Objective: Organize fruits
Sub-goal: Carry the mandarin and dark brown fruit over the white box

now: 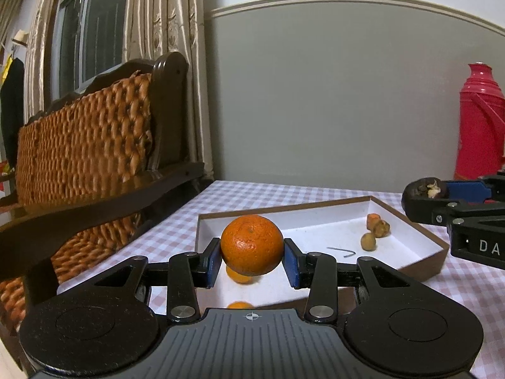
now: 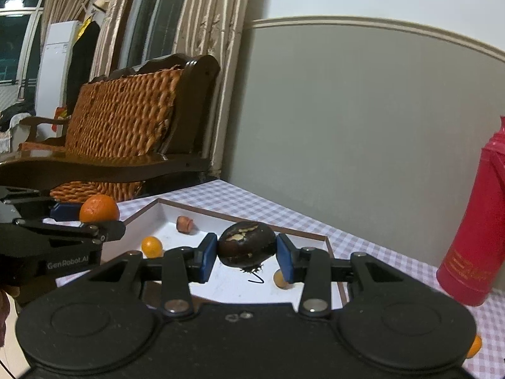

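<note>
Two fruits ride aloft over the box's [image 1: 438, 246] near edge: left gripper [image 1: 252, 260] pinching a firm, light orange [image 1: 251, 244] at its widest, right gripper [image 2: 246, 254] squeezing a dark, cracked, possibly soft fruit [image 2: 246, 246].

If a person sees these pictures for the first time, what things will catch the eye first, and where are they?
First, the bright orange clamped in the left gripper, above the white tray. Next, the dark cracked fruit clamped in the right gripper, also over the tray. Then the red thermos standing on the checked tablecloth to the right.
</note>
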`<state>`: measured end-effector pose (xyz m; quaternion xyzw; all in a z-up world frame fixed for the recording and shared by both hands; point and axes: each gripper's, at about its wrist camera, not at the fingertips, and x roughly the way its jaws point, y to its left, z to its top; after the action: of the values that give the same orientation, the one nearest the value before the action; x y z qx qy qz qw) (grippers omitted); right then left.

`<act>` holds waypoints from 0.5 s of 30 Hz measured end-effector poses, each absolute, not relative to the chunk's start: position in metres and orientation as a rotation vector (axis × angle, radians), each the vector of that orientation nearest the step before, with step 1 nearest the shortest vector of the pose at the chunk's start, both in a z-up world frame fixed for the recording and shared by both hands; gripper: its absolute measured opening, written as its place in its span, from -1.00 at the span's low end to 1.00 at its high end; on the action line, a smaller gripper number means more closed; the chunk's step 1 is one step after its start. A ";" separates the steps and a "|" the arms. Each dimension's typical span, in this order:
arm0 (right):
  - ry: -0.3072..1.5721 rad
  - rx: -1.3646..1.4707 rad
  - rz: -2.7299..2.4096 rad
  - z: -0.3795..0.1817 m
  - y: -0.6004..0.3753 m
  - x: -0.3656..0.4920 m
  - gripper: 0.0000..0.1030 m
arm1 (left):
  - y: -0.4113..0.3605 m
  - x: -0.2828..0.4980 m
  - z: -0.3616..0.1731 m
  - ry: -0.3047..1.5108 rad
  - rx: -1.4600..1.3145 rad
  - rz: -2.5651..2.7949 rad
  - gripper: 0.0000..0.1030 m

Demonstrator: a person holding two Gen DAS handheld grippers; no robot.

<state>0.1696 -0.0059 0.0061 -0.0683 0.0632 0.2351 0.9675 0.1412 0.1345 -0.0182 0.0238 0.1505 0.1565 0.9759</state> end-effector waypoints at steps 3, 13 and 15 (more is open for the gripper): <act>0.142 -0.126 0.470 0.004 -0.007 0.179 -0.38 | 0.139 0.151 -0.017 0.303 0.041 0.316 -0.20; 0.156 -0.107 0.450 0.005 -0.011 0.210 -0.38 | 0.141 0.180 -0.017 0.306 0.030 0.305 -0.20; 0.162 -0.101 0.447 0.005 -0.012 0.215 -0.38 | 0.142 0.187 -0.018 0.310 0.028 0.304 -0.20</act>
<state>0.2154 -0.0119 0.0046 -0.0502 0.0802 0.2212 0.9706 0.1869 0.1419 -0.0178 0.0137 0.1537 0.1509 0.9764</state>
